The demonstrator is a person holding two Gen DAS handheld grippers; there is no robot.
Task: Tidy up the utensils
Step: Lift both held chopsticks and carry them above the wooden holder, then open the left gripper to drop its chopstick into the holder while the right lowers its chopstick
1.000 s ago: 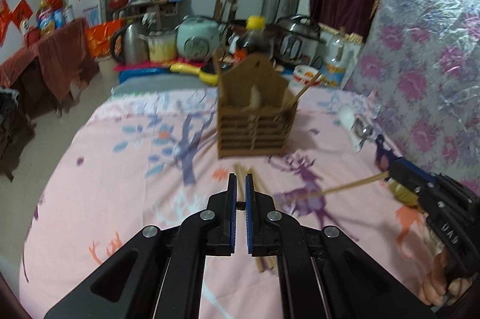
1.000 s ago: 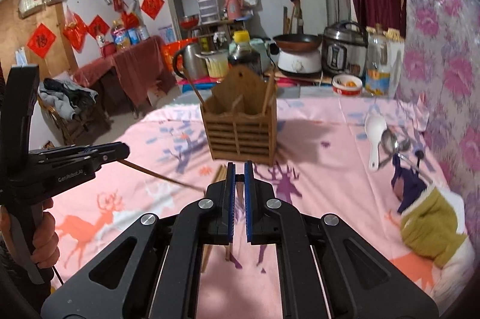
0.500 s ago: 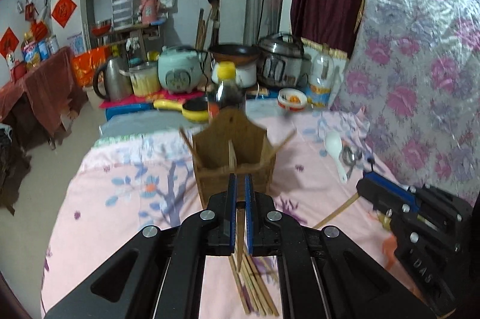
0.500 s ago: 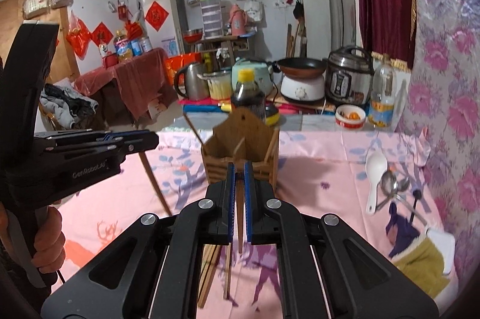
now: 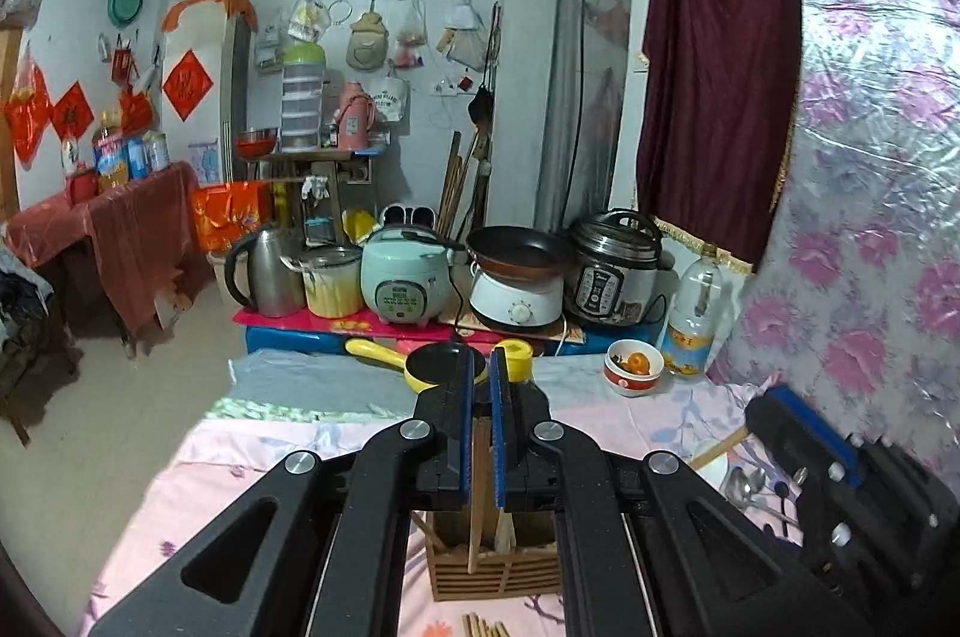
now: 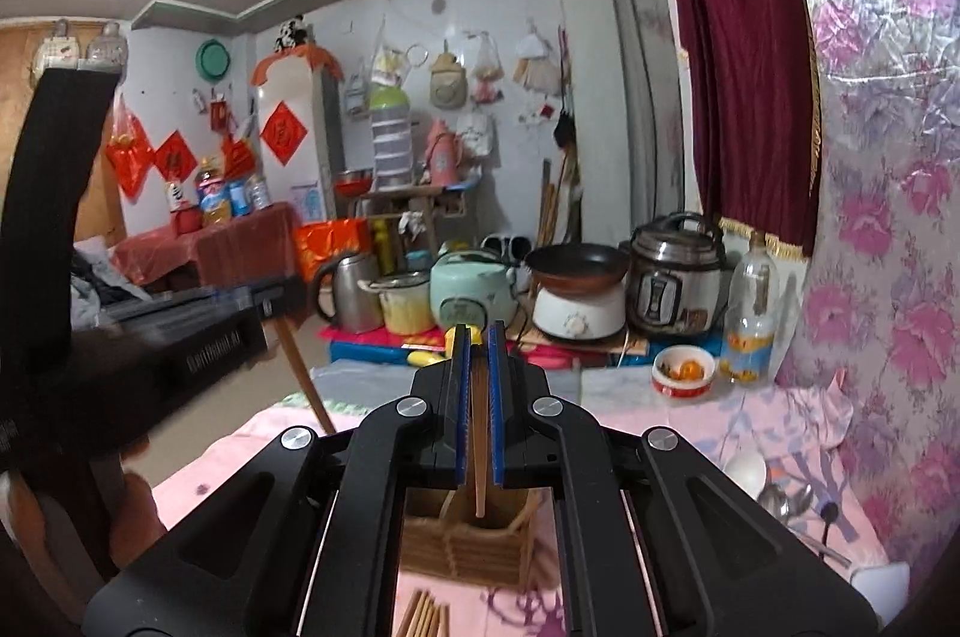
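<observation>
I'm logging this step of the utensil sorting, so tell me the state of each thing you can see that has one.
left gripper: shut on a chopstick
left chopstick: clamped, hanging down toward the holder
right gripper: shut on a chopstick
right chopstick: clamped, lower end at the holder's top
wooden holder: upright on the table, utensils already inside
loose chopsticks: lying flat before the holder
spoons: lying on the cloth, unsorted

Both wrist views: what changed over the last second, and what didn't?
Both grippers, left and right, rose and tilted up, each carrying a chopstick from the table to above the wooden holder. Both stayed clamped throughout. The holder, loose chopsticks and spoons stayed put.
</observation>
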